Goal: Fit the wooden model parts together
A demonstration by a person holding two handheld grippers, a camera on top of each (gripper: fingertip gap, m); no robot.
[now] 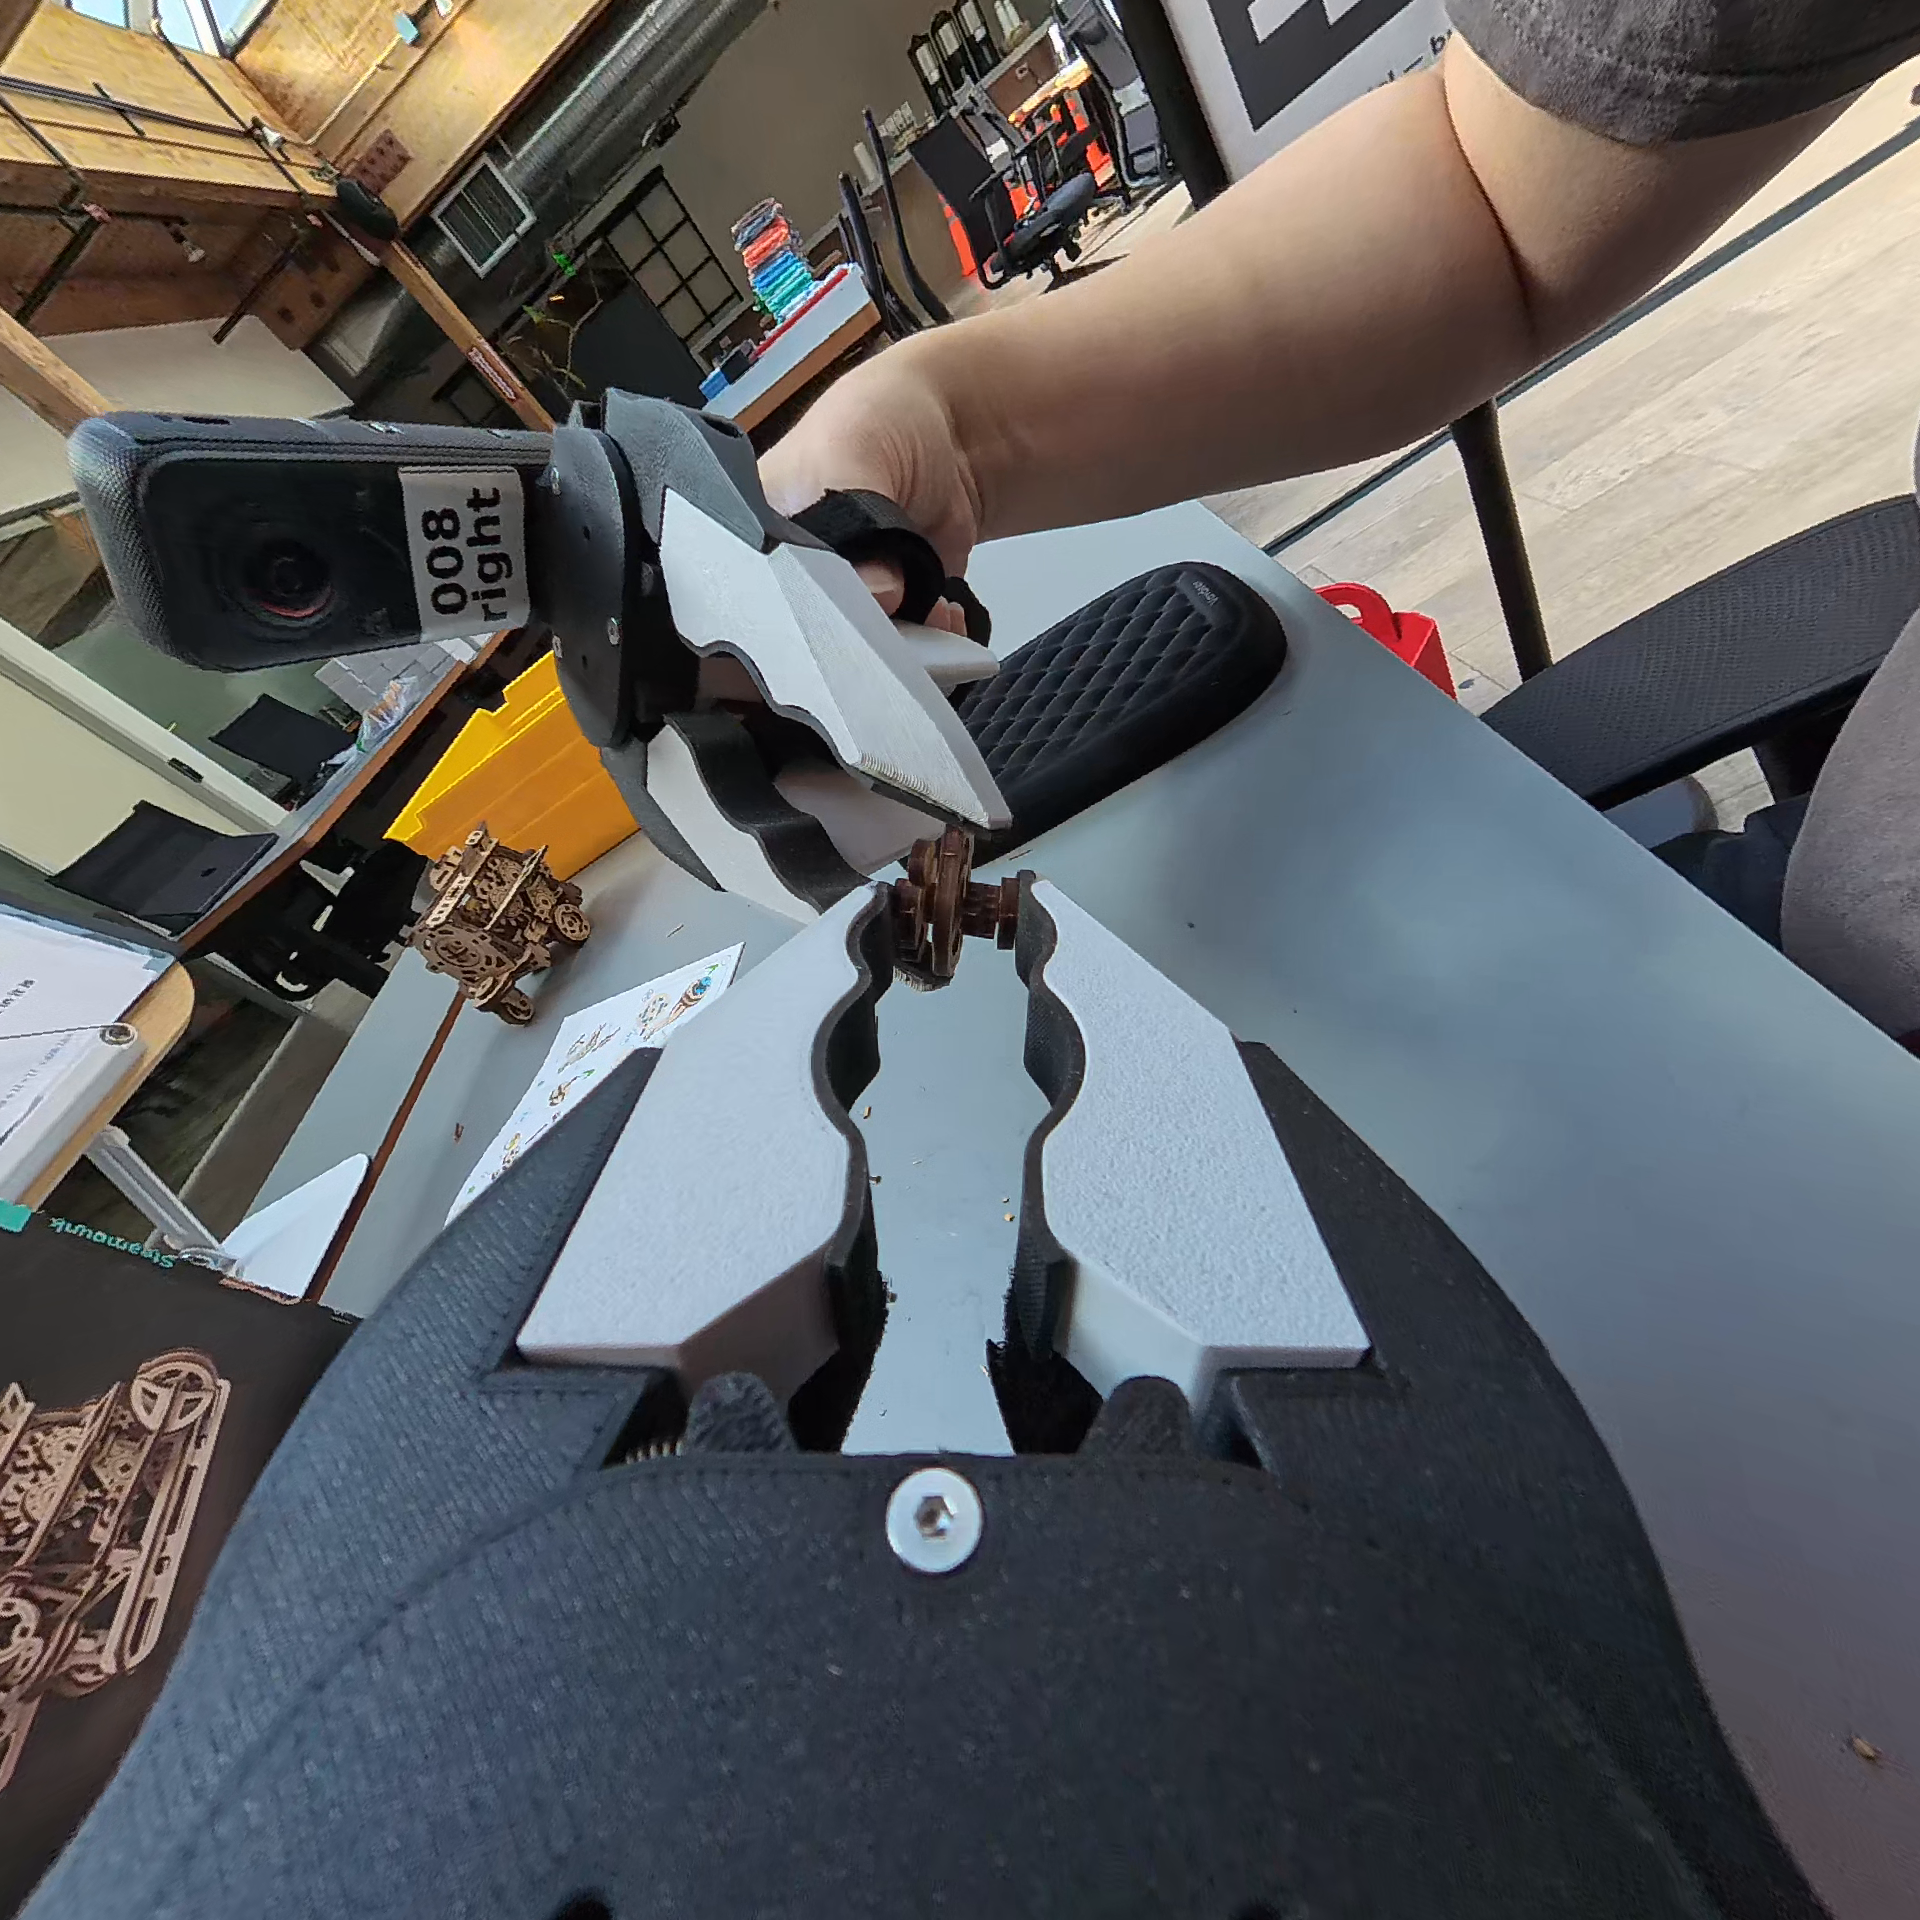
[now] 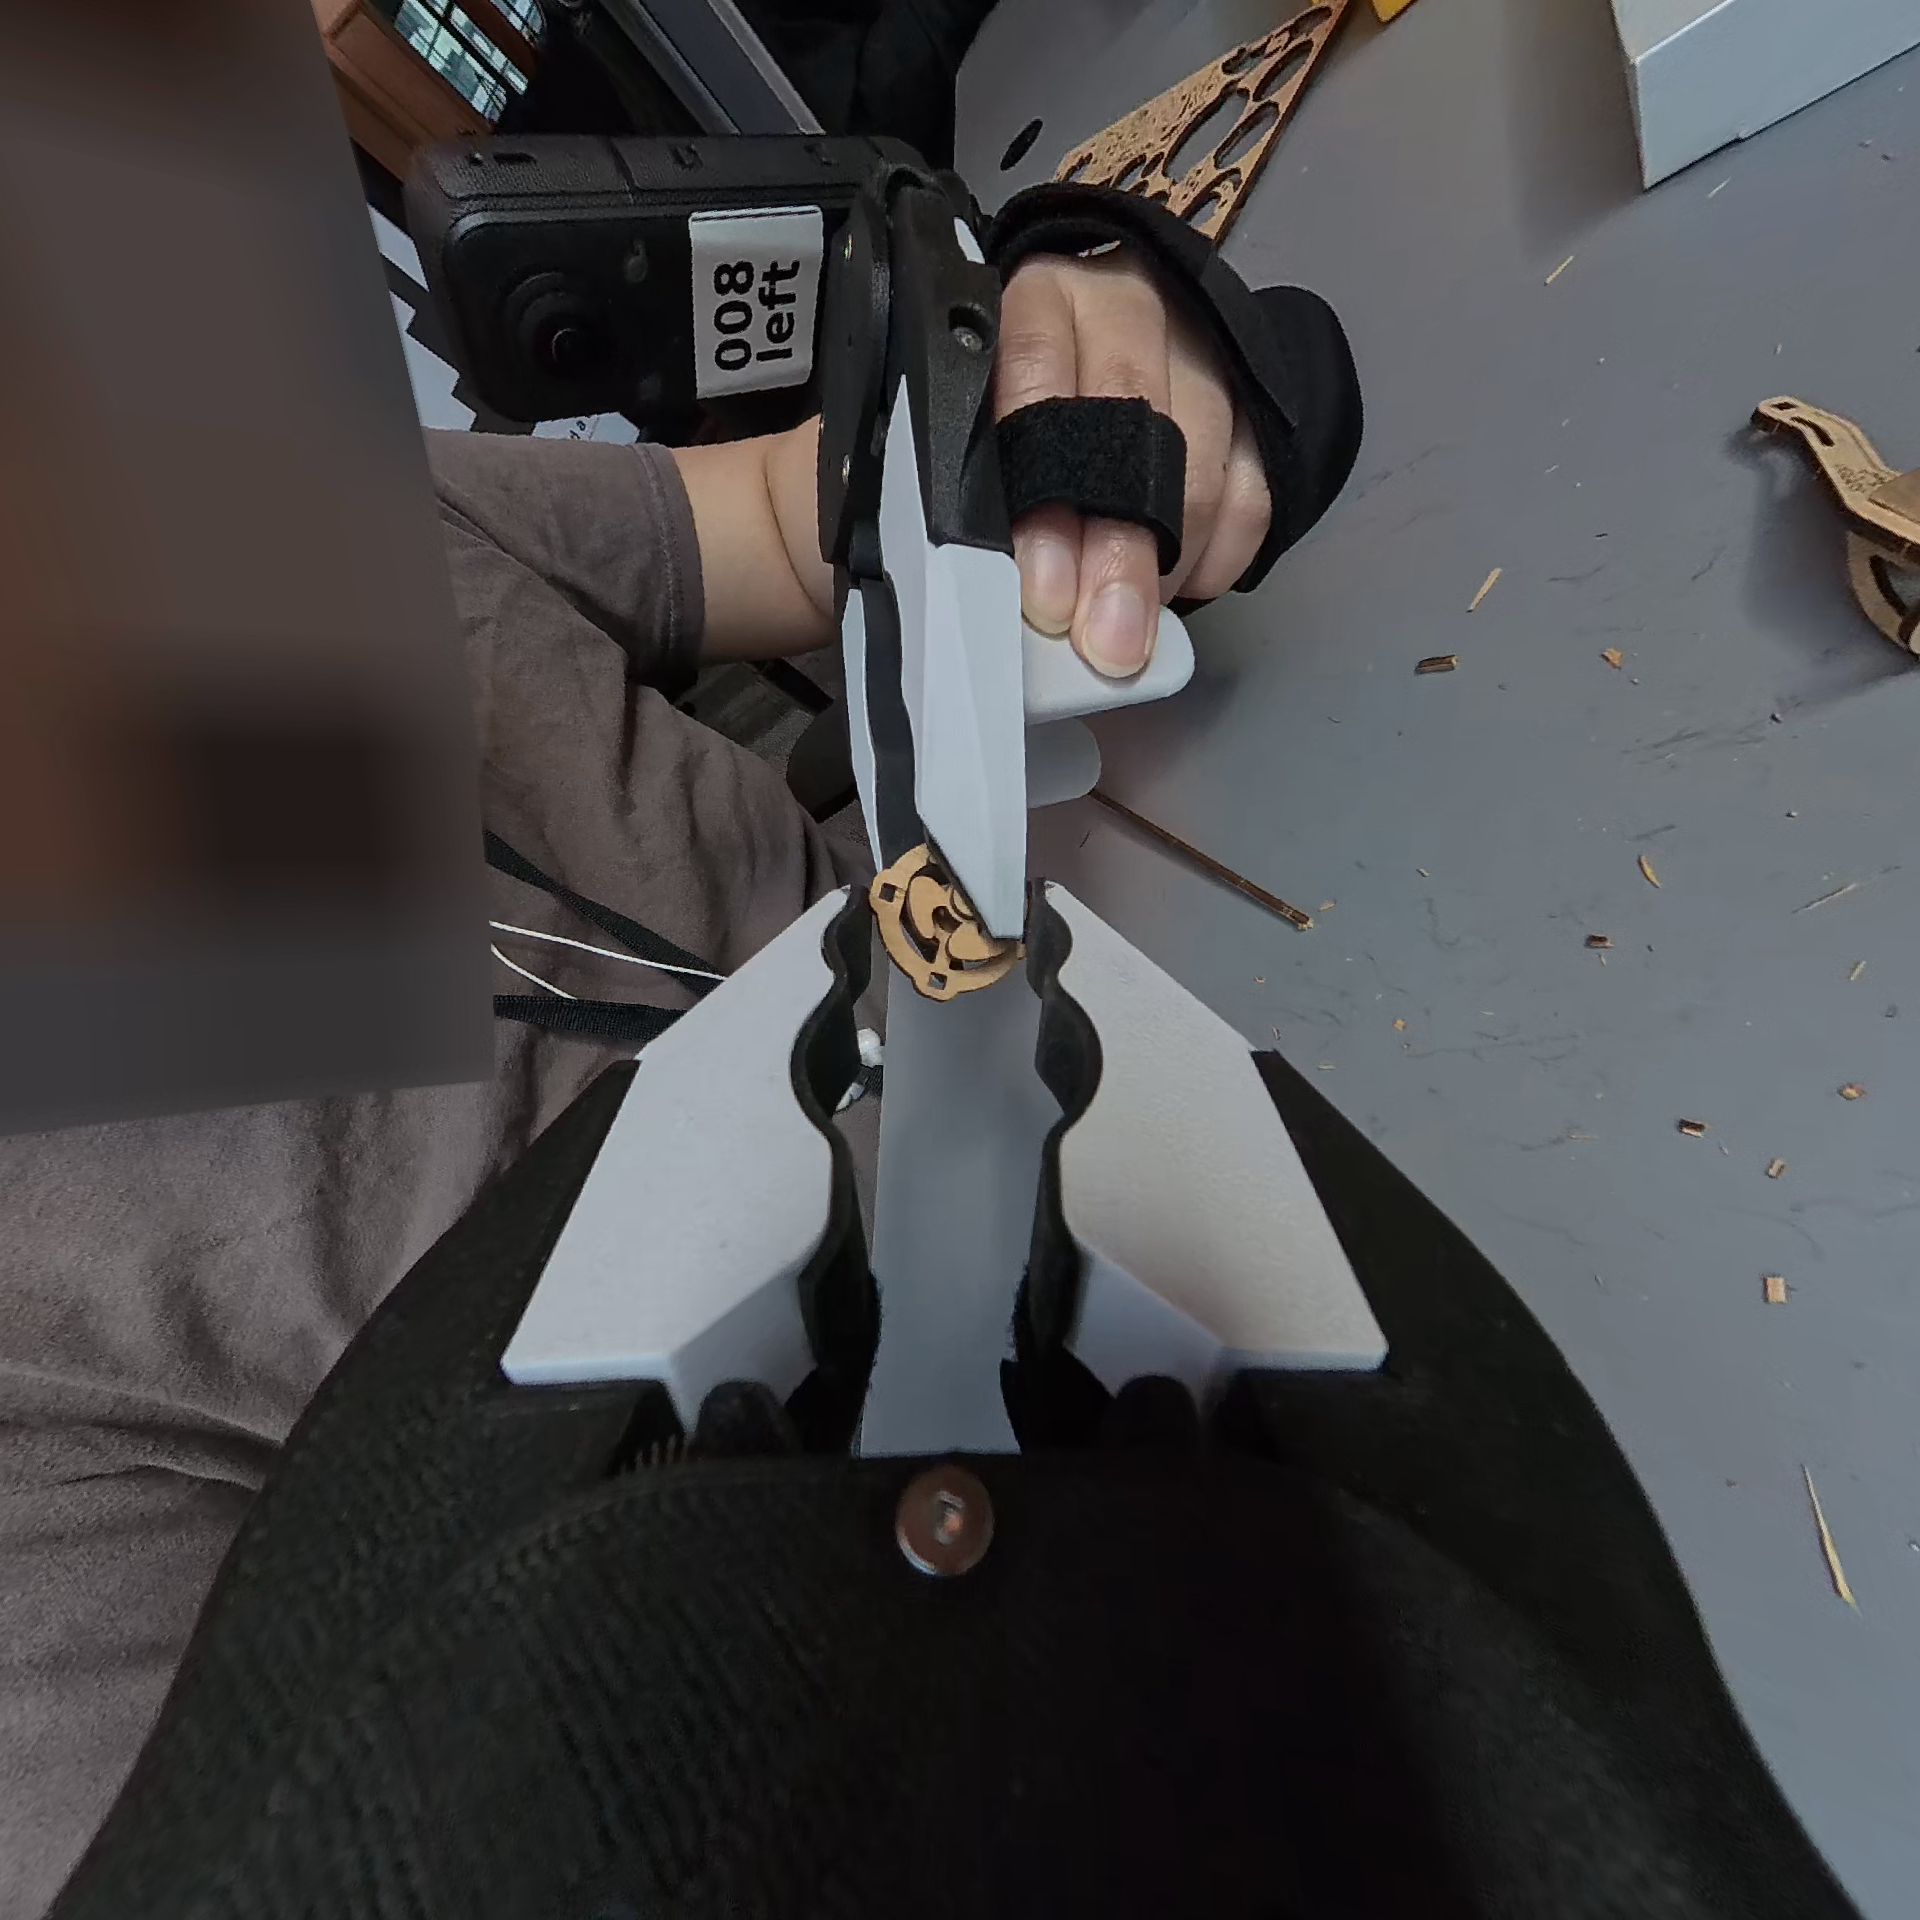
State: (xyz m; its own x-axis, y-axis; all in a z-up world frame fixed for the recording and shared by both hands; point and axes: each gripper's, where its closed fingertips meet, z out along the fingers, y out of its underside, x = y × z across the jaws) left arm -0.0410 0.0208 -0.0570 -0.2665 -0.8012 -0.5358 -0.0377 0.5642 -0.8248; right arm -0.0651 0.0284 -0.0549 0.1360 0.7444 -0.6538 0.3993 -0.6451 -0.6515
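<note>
A small wooden gear assembly [image 1: 938, 923] is held in the air over the grey table [image 1: 1455, 1091], between both grippers. My left gripper [image 1: 956, 902] is shut on it from both sides, at the ends of its stack of discs. My right gripper [image 1: 971, 829] comes down from the upper left and is shut on an upright disc at the top of the assembly. In the right wrist view the round, pale gear disc [image 2: 935, 951] sits between the fingertips of my right gripper [image 2: 940, 914]. The left gripper [image 2: 987, 909] shows edge-on from above, clamped on the same piece.
A finished wooden model [image 1: 499, 925], an instruction sheet [image 1: 623, 1049], a yellow bin [image 1: 520, 769] and a black wrist rest [image 1: 1122, 675] lie beyond. A black box [image 1: 104, 1507] is near left. A cut-out wooden sheet [image 2: 1195, 114], white box [image 2: 1756, 83], loose wooden part [image 2: 1860, 499] and thin stick [image 2: 1205, 862] lie among chips. Only a small space, under 4 cm, lies between the two pairs of fingers.
</note>
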